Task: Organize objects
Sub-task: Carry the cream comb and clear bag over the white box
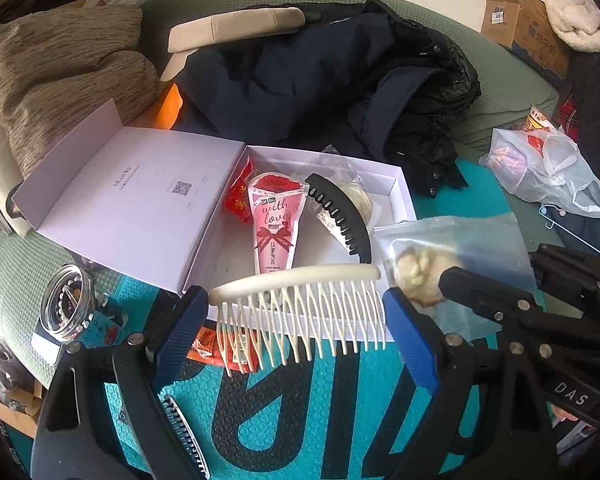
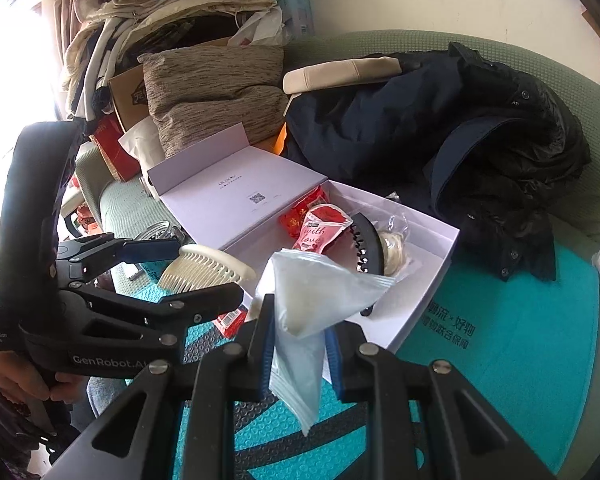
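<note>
Lying open on the teal mat [image 1: 300, 420], lid flat to its left, the white box [image 1: 396, 184] holds a pink pouch [image 1: 274, 224], black claw clip [image 1: 336, 216] & red packet [image 1: 238, 196]; right end bare. Left gripper [image 1: 296, 312] spans wide, clamping cream comb [image 1: 296, 300] at near rim. Right gripper [image 2: 300, 344] pinches zip bag [image 2: 312, 300] beside it.

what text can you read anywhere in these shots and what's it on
"with love": pink pouch in the white box
"ULucky": open box lid; the QR code and small print there are unreadable
"GenRobot.AI": left gripper
"DAS": right gripper
Chinese print on the teal mat: not readable to me
</note>
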### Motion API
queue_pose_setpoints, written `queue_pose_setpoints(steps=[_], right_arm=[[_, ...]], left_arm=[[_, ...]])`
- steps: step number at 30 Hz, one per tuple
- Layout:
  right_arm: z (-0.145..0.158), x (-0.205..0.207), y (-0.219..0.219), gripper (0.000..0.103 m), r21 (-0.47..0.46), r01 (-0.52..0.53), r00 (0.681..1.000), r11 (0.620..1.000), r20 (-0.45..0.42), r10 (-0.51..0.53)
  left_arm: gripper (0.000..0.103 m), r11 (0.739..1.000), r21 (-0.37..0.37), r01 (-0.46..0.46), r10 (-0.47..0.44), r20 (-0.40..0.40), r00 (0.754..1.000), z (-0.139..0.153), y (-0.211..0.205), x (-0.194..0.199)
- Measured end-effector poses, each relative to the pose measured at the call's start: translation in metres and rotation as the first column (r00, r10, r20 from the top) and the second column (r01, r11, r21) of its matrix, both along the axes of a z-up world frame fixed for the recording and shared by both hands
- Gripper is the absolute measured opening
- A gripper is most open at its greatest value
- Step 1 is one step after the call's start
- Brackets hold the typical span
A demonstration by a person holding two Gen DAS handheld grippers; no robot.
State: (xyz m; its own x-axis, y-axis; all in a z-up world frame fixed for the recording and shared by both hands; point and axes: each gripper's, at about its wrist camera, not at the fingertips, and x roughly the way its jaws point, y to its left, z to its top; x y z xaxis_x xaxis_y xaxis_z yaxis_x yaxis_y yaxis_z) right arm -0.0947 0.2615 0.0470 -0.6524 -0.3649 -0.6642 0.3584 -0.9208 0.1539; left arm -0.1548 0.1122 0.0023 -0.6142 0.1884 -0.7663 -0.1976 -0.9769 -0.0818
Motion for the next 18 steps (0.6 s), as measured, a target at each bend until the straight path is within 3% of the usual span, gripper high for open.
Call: queue_pose_setpoints(steps=[18], right_arm=[[-0.007, -0.059, 0.012, 0.022, 0.016, 0.019, 1.000, 1.000, -0.011, -0.019]], left_arm=[[0.088, 1.000, -0.004, 0.000, 0.000, 0.011, 1.000, -0.012, 0.014, -0.072]])
